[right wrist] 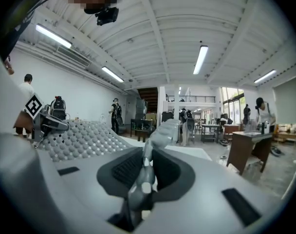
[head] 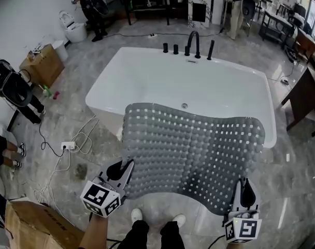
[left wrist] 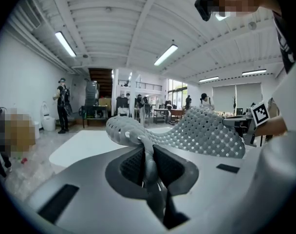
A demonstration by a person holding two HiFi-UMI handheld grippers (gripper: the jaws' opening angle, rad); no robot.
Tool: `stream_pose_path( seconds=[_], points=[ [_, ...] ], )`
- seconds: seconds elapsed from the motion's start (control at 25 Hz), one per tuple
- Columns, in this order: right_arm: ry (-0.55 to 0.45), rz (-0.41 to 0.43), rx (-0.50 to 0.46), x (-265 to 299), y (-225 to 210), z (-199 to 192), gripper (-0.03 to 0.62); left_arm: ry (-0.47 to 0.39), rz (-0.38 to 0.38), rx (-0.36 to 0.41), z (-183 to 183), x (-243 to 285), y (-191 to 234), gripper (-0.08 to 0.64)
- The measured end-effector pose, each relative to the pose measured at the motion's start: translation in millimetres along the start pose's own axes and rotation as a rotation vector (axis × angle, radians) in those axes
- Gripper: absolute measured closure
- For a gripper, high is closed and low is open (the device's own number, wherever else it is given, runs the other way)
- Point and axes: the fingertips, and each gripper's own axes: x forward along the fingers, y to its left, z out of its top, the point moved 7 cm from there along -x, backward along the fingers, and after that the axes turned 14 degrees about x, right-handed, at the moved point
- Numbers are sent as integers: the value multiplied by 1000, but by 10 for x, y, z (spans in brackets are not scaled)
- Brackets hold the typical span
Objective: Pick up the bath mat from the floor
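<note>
Bath mat [head: 194,154] — near edge clamped tight in left gripper [head: 125,166] and right gripper [head: 245,183] (bathtub [head: 108,74] just beyond)

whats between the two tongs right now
The grey bath mat stretches between left tongs and right tongs, both shut on its near edge: head view.

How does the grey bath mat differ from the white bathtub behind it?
The grey perforated rubber bath mat is dark and full of square holes; the white rectangular bathtub is smooth. The mat is thin and wavy; the tub is rigid and deep. The mat is held up, pinched by the left hand-held gripper and right hand-held gripper; the tub stands on the floor. Both are roughly rectangular.
</note>
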Motion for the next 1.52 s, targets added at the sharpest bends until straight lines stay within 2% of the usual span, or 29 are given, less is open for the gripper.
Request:
stream_pose_path(
  seconds=[0.2, 0.32, 0.48, 0.68, 0.88, 1.52],
  points=[
    [-85, -5, 13, -362, 267, 753, 514, -98, 39, 42, 778, -522, 210, 522],
    [-139, -26, -17, -656, 422, 1183, 515, -156, 39, 73, 1189, -783, 262, 522],
    [-179, -62, -29, -1132, 738, 1501, 515, -199, 23, 93, 1473, -1198, 313, 522],
    [-183, -106, -9, -1619, 1128, 1525, 515, -225, -18, 104, 1514, -1689, 342, 523],
    [-161, -120, 4, -1893, 1245, 1418, 515, -219, -17, 103, 1431, -1992, 245, 523],
    [-118, -35, 16, -1675, 977, 1410, 517, -167, 103, 71, 1405, -2088, 35, 525]
  ],
)
